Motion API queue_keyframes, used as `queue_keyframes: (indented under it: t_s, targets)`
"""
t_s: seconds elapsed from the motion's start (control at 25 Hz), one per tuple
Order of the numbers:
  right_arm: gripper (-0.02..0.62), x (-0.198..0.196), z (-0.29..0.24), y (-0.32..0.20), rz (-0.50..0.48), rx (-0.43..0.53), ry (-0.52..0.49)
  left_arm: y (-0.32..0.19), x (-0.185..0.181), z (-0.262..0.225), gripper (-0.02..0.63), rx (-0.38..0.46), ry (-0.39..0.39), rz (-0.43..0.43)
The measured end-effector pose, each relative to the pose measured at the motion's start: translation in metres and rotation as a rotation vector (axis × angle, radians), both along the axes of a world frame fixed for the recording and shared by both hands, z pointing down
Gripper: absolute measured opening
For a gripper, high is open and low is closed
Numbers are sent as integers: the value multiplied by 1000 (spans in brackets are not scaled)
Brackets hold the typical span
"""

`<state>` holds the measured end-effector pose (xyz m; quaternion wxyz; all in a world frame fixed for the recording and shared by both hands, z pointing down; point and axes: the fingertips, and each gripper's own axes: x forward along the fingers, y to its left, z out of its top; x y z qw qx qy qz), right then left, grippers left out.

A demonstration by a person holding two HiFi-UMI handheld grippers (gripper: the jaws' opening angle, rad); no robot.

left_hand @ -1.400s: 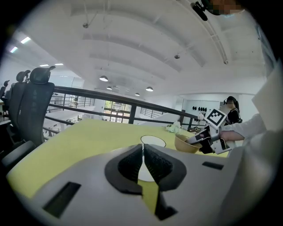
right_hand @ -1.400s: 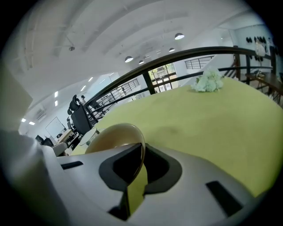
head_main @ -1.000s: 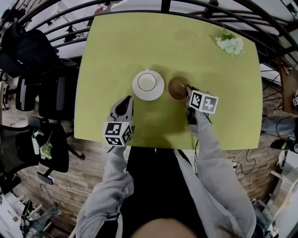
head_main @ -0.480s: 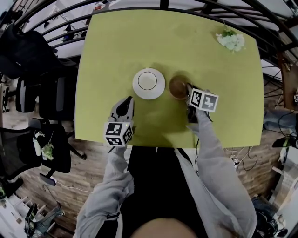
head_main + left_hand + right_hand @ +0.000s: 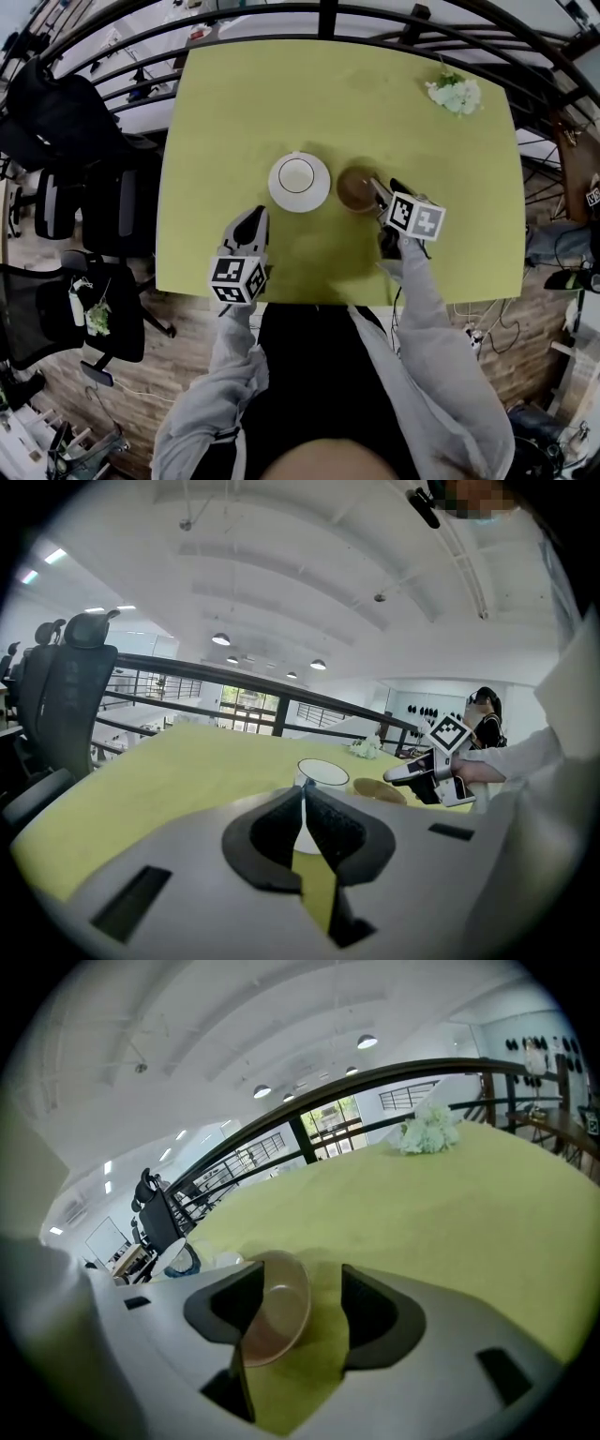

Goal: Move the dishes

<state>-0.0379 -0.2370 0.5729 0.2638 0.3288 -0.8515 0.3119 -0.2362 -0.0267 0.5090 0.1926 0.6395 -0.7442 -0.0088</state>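
Observation:
A white cup on its saucer (image 5: 298, 181) stands at the middle of the green table (image 5: 281, 94). Just to its right sits a brown bowl (image 5: 354, 189), also in the right gripper view (image 5: 277, 1316). My right gripper (image 5: 382, 187) is over the bowl's right rim. Its jaws have just been opening and now stand apart (image 5: 300, 1288); the bowl lies between them, close to the left jaw and clear of the right one. My left gripper (image 5: 251, 220) hovers in front of the saucer, shut (image 5: 304, 789) with nothing in it.
A bunch of white flowers (image 5: 456, 94) lies at the far right corner of the table. Black office chairs (image 5: 84, 178) stand to the left. A dark railing (image 5: 328, 14) runs beyond the table's far edge.
The right gripper's jaws have opened off the brown bowl's rim and the gripper has drawn slightly back. The bowl stays on the table. The left gripper has not moved.

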Motion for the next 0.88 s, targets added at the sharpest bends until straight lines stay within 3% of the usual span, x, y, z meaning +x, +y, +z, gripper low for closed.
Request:
queue_keyframes:
  t_s: [0.4,0.76,0.88]
  targets:
    - [327,19,-77,9,-18,108,-151,-8,8,-44,25,78,-27,51]
    - [306,27,-154,38,-50,271,-379,-18,14,-97,25,161,-99,87]
    - [280,30,-166,54,-67,373,-367,-17,15,-112,25,179,-131,88]
